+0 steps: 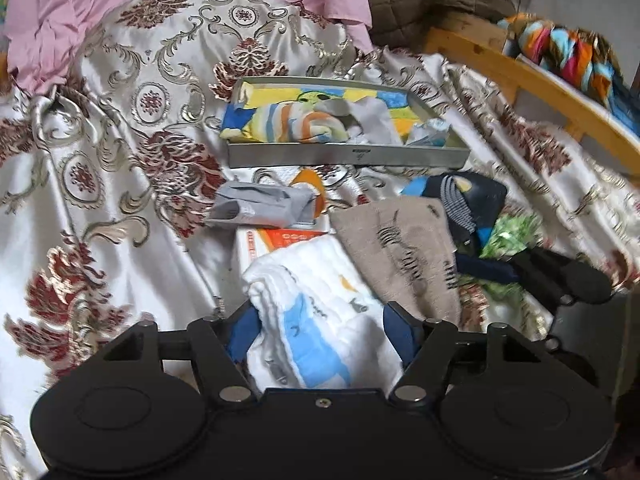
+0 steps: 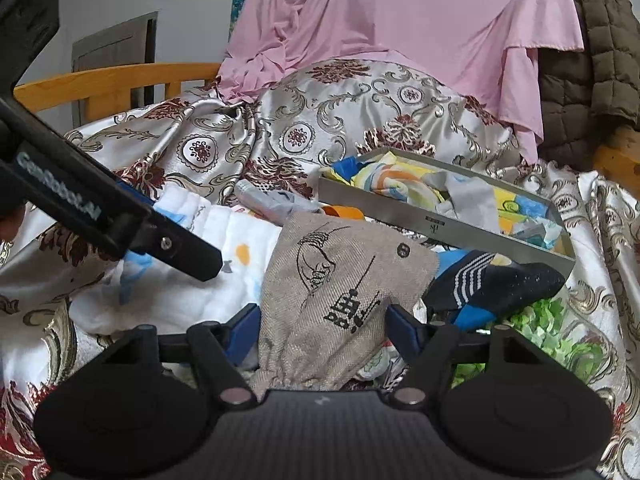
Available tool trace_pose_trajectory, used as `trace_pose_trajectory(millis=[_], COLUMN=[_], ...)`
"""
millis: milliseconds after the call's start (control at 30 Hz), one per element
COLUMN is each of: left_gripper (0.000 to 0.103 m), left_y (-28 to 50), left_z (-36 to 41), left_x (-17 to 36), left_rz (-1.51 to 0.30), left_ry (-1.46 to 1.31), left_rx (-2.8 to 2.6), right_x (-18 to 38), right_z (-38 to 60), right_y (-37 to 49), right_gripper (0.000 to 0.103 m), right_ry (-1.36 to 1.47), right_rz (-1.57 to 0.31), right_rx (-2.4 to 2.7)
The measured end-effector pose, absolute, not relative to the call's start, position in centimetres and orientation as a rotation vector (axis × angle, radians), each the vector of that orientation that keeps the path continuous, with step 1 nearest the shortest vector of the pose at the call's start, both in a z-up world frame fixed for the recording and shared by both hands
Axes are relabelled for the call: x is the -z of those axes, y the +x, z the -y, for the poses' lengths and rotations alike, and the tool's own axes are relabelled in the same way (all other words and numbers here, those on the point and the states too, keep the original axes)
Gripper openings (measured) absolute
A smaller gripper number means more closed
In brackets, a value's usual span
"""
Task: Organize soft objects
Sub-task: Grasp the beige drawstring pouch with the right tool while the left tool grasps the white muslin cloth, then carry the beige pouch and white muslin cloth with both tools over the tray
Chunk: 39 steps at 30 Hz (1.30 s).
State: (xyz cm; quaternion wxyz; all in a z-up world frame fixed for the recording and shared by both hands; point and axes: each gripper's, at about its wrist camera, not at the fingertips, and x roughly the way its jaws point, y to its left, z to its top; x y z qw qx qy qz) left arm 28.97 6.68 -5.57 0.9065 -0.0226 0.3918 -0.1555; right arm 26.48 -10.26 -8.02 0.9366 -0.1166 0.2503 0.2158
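On a bed draped with a satin floral bedspread [image 1: 132, 92], a scatter of soft items is seen in front of both tools. Between the spread fingers of the left gripper [image 1: 320, 330] a white quilted cloth [image 1: 316, 304] with blue and yellow prints is framed; its bunched end lies between the blue pads [image 1: 242, 332], but whether they touch the fabric cannot be told. Just to the right of that cloth, and overlapping it, a beige printed cloth [image 1: 408, 248] is laid.

From the right wrist view, the same beige printed cloth [image 2: 340, 292] is found between the wide-apart fingers of the right gripper [image 2: 322, 330], its gathered end reaching back toward the tool's body; no pinch is made out. A navy striped sock [image 2: 496, 280] is placed to its right, touching its far corner, with green leafy fabric [image 2: 560, 328] beside it. The white quilted cloth [image 2: 200, 272] is spread to the left, under one finger of the left gripper [image 2: 160, 236].

Farther off, a shallow metal tray [image 1: 348, 158] is set on the bedspread, holding a striped sock [image 1: 292, 124] and a grey sock [image 1: 372, 116]. Near its front wall a folded grey sock [image 1: 260, 204] is lying on the bedspread. A pink sheet [image 2: 400, 16] and a brown quilted blanket [image 2: 588, 72] are heaped behind.
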Motion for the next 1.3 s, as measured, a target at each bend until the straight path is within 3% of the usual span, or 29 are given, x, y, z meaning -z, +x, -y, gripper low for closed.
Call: trace_pose_trajectory(millis=[200,633,867,1300], left_gripper=[0.042,0.013,0.009,0.009], left_y=[28.5,28.2,27.1,24.1], left_z=[-5.5,-5.1,-4.4,-3.9], left_x=[5.8,5.8,4.9,1.6], left_rz=[-0.798,-0.762,-0.674,-0.4], left_ry=[0.021,0.112,0.21,0.266], left_rx=[0.371,0.343,0.335,0.283], right_x=[8.2,8.0,7.7,4.3], right_z=[10.1,10.5,10.3,10.6], right_y=[26.5,26.8,26.2,22.6], right_gripper=[0.061,0.035,0.018,0.015], right_ry=[-0.235,-0.206,-0.265,-0.347], right_rz=[-0.535,-0.566,-0.535,-0.256], right_rx=[-0.445,-0.419,-0.386,-0.296])
